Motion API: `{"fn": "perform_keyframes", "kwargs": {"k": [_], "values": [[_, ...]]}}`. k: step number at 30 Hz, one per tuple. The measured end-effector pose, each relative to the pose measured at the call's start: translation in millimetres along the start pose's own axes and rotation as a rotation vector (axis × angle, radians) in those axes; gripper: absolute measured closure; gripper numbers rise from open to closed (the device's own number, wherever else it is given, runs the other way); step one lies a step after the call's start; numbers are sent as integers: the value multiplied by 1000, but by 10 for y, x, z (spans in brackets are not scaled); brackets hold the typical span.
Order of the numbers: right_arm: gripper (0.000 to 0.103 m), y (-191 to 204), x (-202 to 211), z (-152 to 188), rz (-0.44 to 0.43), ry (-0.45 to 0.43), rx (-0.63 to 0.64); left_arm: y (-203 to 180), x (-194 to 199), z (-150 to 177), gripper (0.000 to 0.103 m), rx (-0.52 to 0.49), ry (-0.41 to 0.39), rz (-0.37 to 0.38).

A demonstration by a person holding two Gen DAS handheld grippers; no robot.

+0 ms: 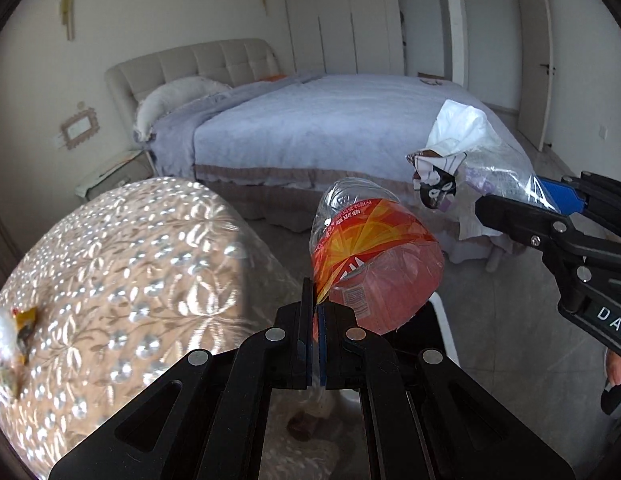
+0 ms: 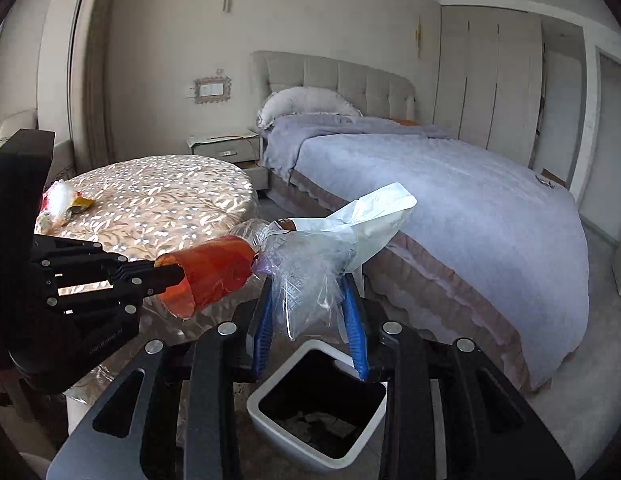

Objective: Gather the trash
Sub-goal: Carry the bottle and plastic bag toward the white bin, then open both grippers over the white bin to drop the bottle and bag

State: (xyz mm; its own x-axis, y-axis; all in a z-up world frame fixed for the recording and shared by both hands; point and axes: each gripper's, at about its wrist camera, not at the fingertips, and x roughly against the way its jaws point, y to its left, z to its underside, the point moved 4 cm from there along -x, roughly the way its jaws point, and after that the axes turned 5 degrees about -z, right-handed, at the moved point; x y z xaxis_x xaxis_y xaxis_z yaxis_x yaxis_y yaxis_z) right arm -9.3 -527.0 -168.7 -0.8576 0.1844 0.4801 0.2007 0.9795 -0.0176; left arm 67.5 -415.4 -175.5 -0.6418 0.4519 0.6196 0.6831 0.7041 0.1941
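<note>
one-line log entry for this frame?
left gripper: shut on cut bottle | right gripper: shut on plastic bag | bin: below, open

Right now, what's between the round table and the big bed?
In the right wrist view, a nightstand stands by the wall between the round table and the bed. Nearer the camera, only bare grey floor shows in that gap.
</note>
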Motion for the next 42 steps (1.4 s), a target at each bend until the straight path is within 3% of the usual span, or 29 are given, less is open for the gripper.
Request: {"fn": "perform_keyframes", "kwargs": {"k": [12, 13, 14, 15, 16, 19, 24, 32, 34, 35, 36, 38, 42], "values": [[69, -604, -777, 431, 54, 153, -126, -643, -953, 209, 100, -137, 189, 146], [69, -664, -811, 484, 49, 166, -139, -673, -1016, 224, 93, -142, 207, 154], [69, -694, -857, 511, 50, 178, -146, -688, -1084, 238, 50, -138, 224, 155], [69, -714, -916, 546, 52, 193, -150, -702, -1144, 245, 18, -131, 238, 156], [69, -721, -946, 560, 51, 203, -152, -713, -1194, 259, 6, -129, 248, 151], [69, -743, -1045, 626, 44, 231, -158, -753, -1295, 308, 5, -164, 264, 133], [69, -768, -1198, 751, 13, 277, -168, -725, -1216, 315, 5, -243, 238, 39], [68, -622, -1446, 941, -62, 349, -182, -291, -936, 188, 5, -220, 214, -85], [61, -593, -1491, 967, -81, 365, -186, -173, -820, 133, 5, -182, 192, -88], [39, -572, -1512, 979, -86, 377, -181, -126, -783, 100, 5, -164, 181, -90], [2, -549, -1530, 992, -79, 389, -170, -83, -744, 67, 5, -148, 169, -86], [4, -508, -1534, 990, -29, 385, -142, -11, -667, 17, 5, -125, 149, -80], [4, -442, -1473, 898, -16, 369, -122, 138, -463, -26, 5, -99, 102, -93]]}}
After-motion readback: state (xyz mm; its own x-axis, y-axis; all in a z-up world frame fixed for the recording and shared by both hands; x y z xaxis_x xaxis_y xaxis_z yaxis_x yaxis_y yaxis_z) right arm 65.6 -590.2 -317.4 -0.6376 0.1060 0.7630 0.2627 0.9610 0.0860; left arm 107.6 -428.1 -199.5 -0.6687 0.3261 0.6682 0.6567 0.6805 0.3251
